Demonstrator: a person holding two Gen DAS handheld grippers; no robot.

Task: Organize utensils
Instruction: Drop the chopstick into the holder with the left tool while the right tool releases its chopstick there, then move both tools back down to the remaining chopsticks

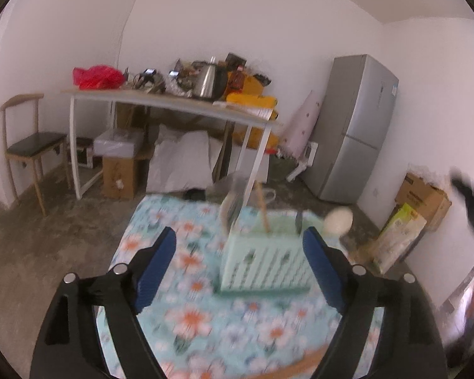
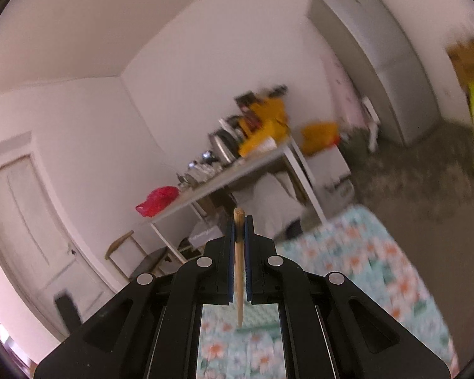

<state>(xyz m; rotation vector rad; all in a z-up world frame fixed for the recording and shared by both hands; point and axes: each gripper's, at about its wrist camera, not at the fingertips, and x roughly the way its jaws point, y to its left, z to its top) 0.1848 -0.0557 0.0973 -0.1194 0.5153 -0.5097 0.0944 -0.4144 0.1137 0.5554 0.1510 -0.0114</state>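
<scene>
A mint-green slatted utensil holder (image 1: pixel 262 265) stands on the floral tablecloth (image 1: pixel 189 315). Several utensils stick up from it, among them a wooden stick (image 1: pixel 262 211) and a white spoon (image 1: pixel 338 221). My left gripper (image 1: pixel 240 233) is open, its blue pads (image 1: pixel 161 262) spread to either side of the holder's near face with nothing between them. A blurred wooden utensil (image 1: pixel 306 360) lies on the cloth at the bottom. My right gripper (image 2: pixel 239 221) is shut on a wooden chopstick (image 2: pixel 239 262), which runs lengthwise between the pads and pokes out past the fingertips.
Behind the cloth-covered surface stands a white-legged table (image 1: pixel 173 102) piled with a kettle (image 1: pixel 208 79), a red bag (image 1: pixel 96 77) and clutter. A chair (image 1: pixel 31 145) is at the left, a grey fridge (image 1: pixel 354 132) and cardboard boxes (image 1: pixel 423 195) at the right. A white door (image 2: pixel 31 221) shows in the right wrist view.
</scene>
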